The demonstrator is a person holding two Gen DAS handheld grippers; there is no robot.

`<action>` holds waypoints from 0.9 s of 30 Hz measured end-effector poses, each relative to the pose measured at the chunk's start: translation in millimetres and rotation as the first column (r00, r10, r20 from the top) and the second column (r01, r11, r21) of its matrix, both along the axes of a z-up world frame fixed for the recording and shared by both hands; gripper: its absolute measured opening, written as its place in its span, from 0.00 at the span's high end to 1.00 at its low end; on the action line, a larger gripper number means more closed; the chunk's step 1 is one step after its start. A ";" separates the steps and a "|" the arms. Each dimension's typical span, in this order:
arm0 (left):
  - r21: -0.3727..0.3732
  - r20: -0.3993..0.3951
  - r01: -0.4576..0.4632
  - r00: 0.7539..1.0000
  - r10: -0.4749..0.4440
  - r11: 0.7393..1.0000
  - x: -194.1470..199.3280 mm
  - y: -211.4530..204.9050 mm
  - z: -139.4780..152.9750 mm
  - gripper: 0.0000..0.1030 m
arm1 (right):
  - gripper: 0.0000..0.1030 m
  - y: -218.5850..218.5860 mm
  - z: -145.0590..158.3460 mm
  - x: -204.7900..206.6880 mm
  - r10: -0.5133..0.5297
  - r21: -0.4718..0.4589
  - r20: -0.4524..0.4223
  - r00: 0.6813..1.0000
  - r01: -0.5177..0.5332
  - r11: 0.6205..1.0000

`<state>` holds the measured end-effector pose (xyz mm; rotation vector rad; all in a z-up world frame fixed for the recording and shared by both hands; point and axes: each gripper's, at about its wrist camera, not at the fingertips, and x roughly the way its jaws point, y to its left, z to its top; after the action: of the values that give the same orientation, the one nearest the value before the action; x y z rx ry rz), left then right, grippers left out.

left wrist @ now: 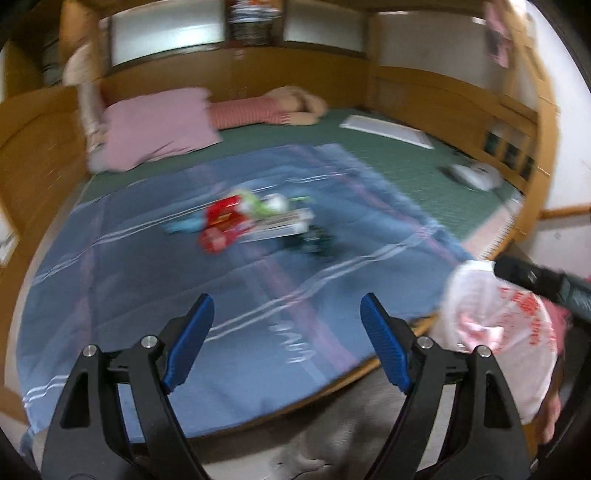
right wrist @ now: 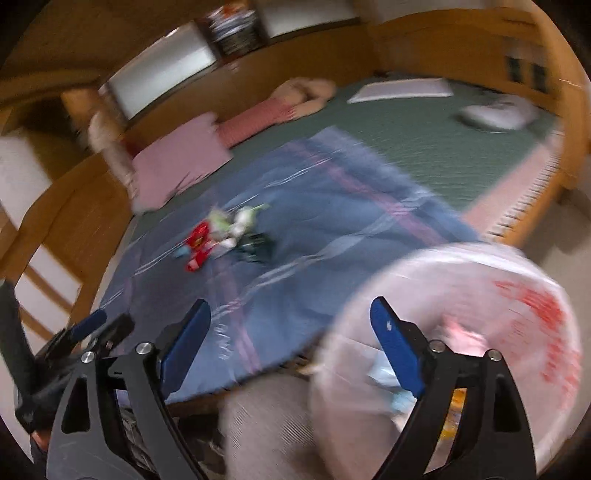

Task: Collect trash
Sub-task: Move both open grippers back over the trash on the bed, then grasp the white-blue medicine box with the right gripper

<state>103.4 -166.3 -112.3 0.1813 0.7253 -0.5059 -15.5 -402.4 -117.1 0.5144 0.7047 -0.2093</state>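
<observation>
Both the left hand-held gripper [left wrist: 286,332] and right hand-held gripper [right wrist: 290,339] gape wide, empty. The trash pile [left wrist: 251,221] sits mid-blanket [left wrist: 129,295] on the bed, well ahead. Loose wrappers may scatter under a hasty grab; the plastic bag [right wrist: 480,314] beside the bed's near edge could snag.

Home bedroom, wide bed [left wrist: 406,166] in a wooden frame, blue striped blanket [left wrist: 147,295] near, pink pillow [left wrist: 155,129] far left, stuffed toy [left wrist: 295,103] by the wooden headboard [left wrist: 295,70], stacked shelf [left wrist: 251,22] beyond.

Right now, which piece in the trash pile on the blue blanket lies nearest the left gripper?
The red crumpled wrapper, at the pile's near-left end; the green-white wrapper and dark wrapper lie farther back or right.
</observation>
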 end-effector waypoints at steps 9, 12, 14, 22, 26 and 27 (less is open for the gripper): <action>0.000 -0.079 -0.208 0.975 0.207 0.978 58.5 90.5 -24.0 0.20 | 0.16 44.4 -39.1 186.3 0.266 -0.107 -0.107 0.958 -0.277 0.955; 0.005 -0.113 -0.255 0.961 0.254 0.967 74.4 111.6 -34.5 0.20 | 0.16 61.5 -52.2 226.7 0.340 -0.223 -0.175 0.924 -0.374 0.900; 0.004 -0.139 -0.285 0.949 0.282 0.959 84.6 122.7 -41.6 0.20 | 0.16 70.2 -66.1 256.8 0.374 -0.285 -0.243 0.895 -0.434 0.854; 0.006 -0.202 -0.332 0.924 0.326 0.943 108.8 138.9 -60.2 0.18 | 0.39 69.6 -119.2 313.3 0.427 -0.191 -0.395 0.813 -0.528 0.827; 0.002 -0.216 -0.333 0.921 0.325 0.943 112.7 138.7 -65.1 0.18 | 0.48 80.1 -123.5 314.7 0.441 -0.184 -0.404 0.801 -0.544 0.819; -0.001 -0.218 -0.330 0.921 0.322 0.944 112.7 138.3 -65.4 0.18 | 0.50 81.2 -121.4 312.9 0.443 -0.183 -0.395 0.805 -0.541 0.821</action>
<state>216.1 -28.0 -177.7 -0.0325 0.9371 -0.2201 297.4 -321.2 -238.5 -0.0073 1.1024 0.1044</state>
